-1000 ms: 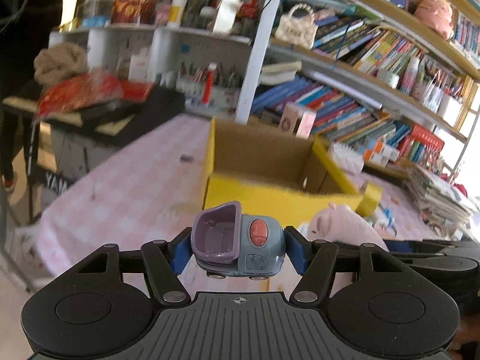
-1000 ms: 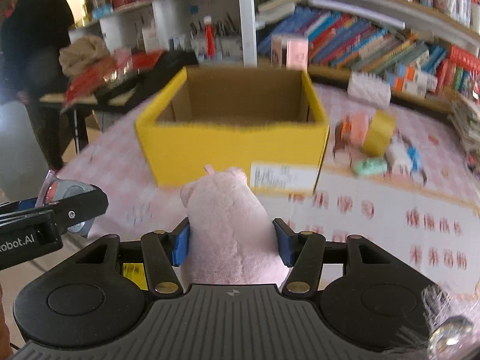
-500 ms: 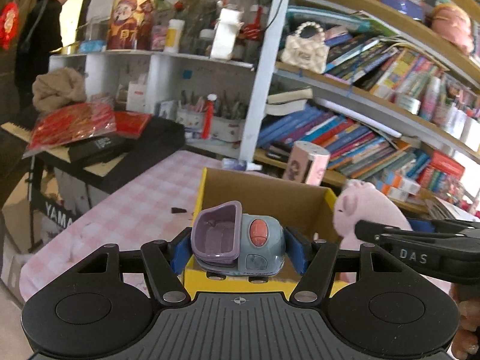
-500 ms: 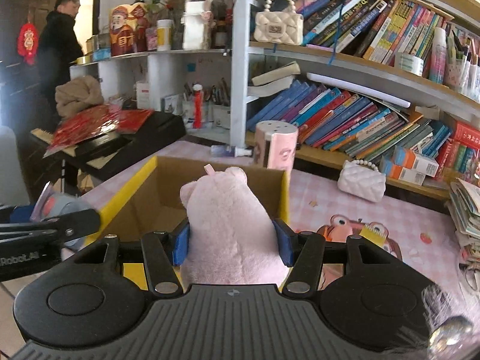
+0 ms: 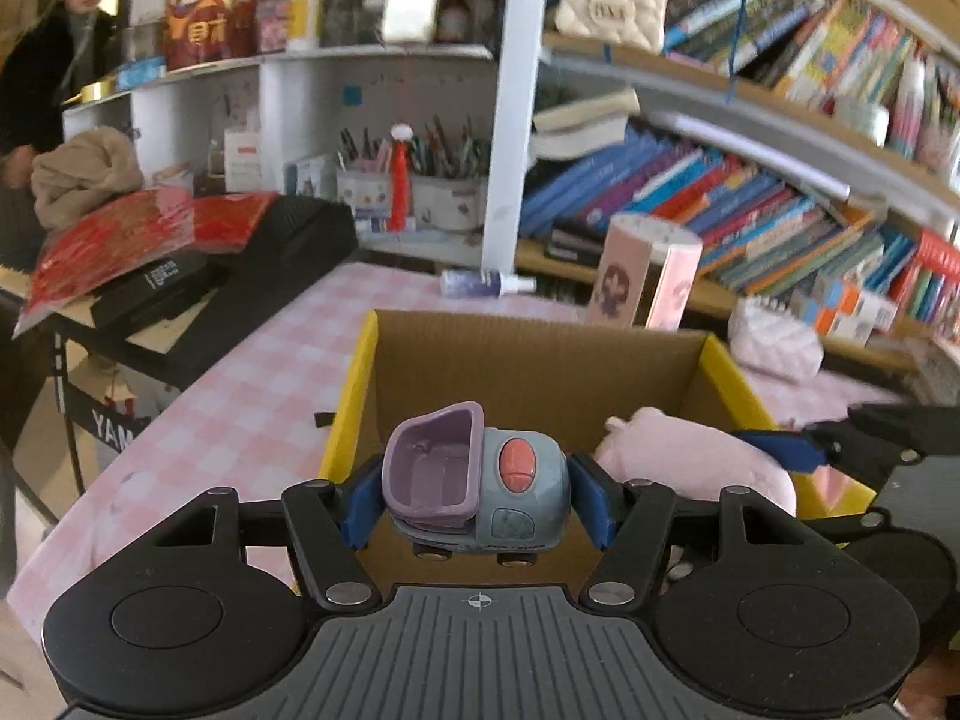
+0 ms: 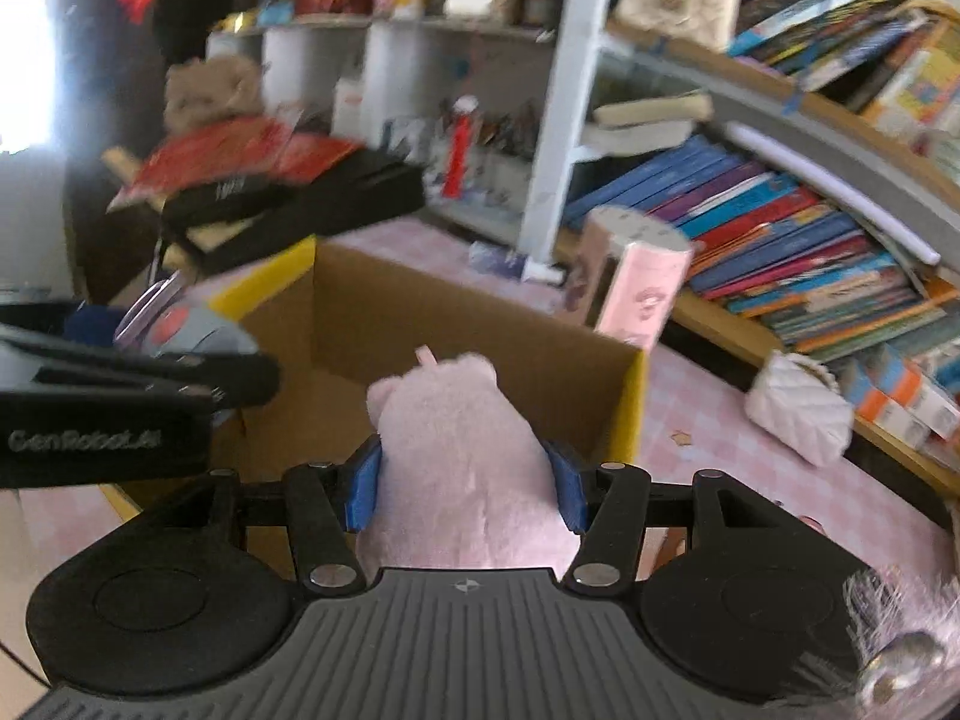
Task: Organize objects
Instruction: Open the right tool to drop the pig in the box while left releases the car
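Note:
My left gripper is shut on a small blue-grey toy truck with a purple bucket and holds it over the near left part of the open yellow cardboard box. My right gripper is shut on a pink plush pig and holds it over the same box. The pig and the right gripper's finger also show at the right of the left wrist view. The left gripper and truck show at the left of the right wrist view.
The box stands on a pink checked tablecloth. A pink canister, a small bottle and a white quilted purse lie behind and beside it. Bookshelves run along the back. A keyboard case and a person are at left.
Both grippers have moved forward from in front of the box to above its opening, each still holding its toy. The pig now hangs lower, inside the box rim.

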